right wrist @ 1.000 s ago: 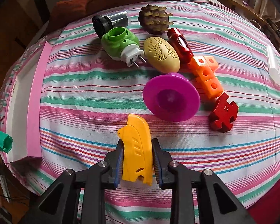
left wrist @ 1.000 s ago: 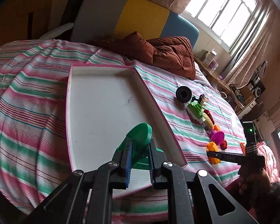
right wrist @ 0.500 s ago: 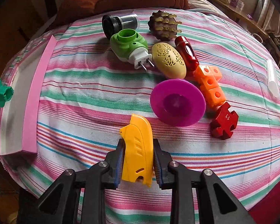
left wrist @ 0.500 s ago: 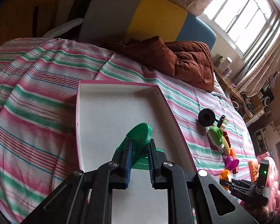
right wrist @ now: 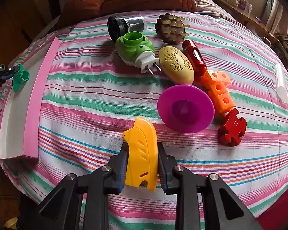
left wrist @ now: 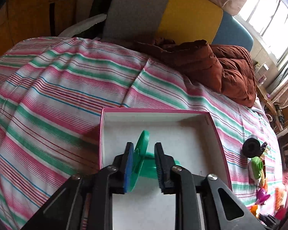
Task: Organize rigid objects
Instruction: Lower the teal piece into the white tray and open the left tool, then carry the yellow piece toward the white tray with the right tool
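The left claw (left wrist: 143, 164), a second ago clamped on the green plastic disc-topped toy (left wrist: 141, 159), is opening over the white pink-rimmed tray (left wrist: 217, 134), releasing it there. The right claw (right wrist: 142, 164) stays clamped on the yellow plastic piece (right wrist: 142, 153) above the striped bed (right wrist: 98, 99).

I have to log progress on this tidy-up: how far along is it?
Early. Nothing lies loose in the pink tray yet. The left gripper is opening over it, a green spool between its jaws. The right gripper grips a yellow piece. The purple disc, green plug and others wait on the bed.
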Tool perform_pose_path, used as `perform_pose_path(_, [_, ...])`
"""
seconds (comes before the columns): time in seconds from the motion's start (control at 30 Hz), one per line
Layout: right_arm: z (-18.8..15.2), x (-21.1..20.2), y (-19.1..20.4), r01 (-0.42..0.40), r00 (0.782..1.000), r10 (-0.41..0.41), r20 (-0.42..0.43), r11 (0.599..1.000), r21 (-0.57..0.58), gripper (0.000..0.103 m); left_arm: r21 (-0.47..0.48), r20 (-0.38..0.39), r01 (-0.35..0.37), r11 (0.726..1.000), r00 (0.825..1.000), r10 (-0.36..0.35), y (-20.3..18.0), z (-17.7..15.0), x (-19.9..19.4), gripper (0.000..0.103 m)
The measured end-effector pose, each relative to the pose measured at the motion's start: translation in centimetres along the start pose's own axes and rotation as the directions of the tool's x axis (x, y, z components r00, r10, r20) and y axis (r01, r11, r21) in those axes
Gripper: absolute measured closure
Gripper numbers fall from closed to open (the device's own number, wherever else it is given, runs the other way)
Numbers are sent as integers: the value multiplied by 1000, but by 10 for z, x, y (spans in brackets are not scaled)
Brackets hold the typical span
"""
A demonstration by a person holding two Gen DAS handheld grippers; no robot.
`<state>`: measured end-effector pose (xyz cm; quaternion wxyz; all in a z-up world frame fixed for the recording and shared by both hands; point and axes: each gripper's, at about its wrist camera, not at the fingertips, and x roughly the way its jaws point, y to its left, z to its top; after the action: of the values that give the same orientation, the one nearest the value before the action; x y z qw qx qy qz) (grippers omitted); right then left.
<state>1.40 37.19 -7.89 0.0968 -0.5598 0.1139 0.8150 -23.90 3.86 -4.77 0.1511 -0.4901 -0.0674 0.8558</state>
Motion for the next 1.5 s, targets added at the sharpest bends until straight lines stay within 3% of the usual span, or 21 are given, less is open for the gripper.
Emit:
perform_pose_path(0.2, [-1, -1, 0, 7, 1000, -7, 3, 1000, -8, 75, 6, 63, -32, 999, 998, 31, 0, -22, -27, 61])
perform_pose_path(0.43, [1, 3, 9, 33, 999, -32, 19, 999, -36, 75, 69, 96, -48, 996, 995, 42, -14, -81, -64, 61])
perform_pose_path(0.53, [0, 2, 10, 40, 999, -39, 26, 998, -43, 75, 87, 100, -63, 994, 994, 54, -22, -109, -76, 55])
perform_pose_path(0.73, [-3, 0, 10, 40, 999, -38, 35, 998, -49, 75, 127, 98, -75, 989, 993, 63, -36, -143, -89, 55])
perform_pose_path(0.97, [-3, 1, 17, 20, 999, -17, 43, 998, -64, 76, 159, 121, -107, 981, 989, 89, -44, -158, -100, 55])
perform_pose_path(1.07, [-6, -2, 19, 12, 999, -9, 45, 998, -68, 76, 153, 131, -119, 981, 986, 99, -43, -160, -103, 48])
perform_pose_path(1.5, [-9, -4, 42, -37, 998, 41, 53, 997, -69, 76, 133, 127, -110, 985, 988, 93, -37, -164, -108, 47])
